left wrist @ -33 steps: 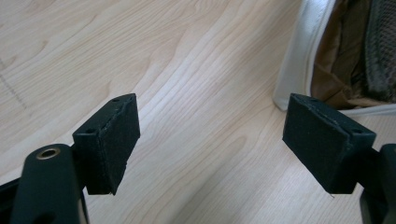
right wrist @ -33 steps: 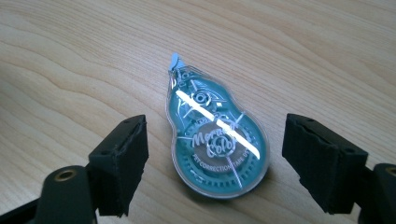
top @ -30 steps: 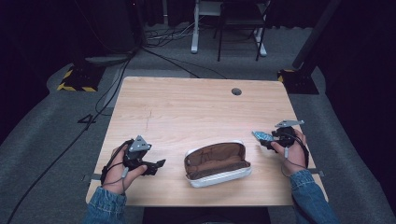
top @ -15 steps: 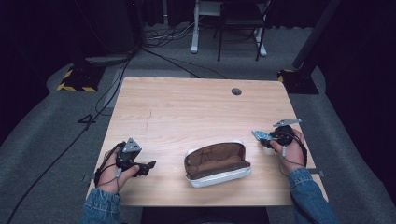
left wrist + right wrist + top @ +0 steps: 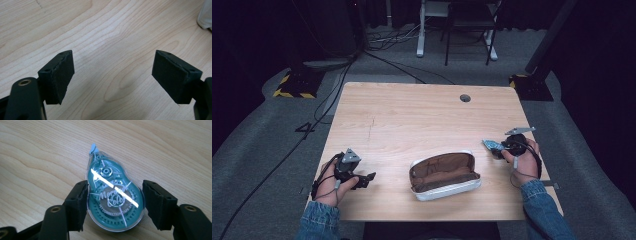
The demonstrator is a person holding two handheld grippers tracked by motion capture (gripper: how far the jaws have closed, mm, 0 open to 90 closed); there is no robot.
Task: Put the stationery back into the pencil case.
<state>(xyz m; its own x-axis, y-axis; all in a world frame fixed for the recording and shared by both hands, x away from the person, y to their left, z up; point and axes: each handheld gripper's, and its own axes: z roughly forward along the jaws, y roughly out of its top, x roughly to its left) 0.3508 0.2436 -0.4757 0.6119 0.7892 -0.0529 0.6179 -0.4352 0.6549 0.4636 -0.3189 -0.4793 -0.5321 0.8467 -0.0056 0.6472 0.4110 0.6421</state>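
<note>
Right gripper view: correction tape [image 5: 113, 197] lies flat, tip pointing away.

Both forearms in blue denim sleeves [image 5: 319, 220], cuffs at wrists. Left gripper [image 5: 371, 177]: black body w/ grey three-cornered plate on top, thin black cable looping at 9 o'clock. Right gripper [image 5: 490, 146]: same black build, grey plate at 12 o'clock. Jaws black, blocky, foam-faced pads [image 5: 62, 75], small screw holes, brass-coloured rivets at pivots.
</note>
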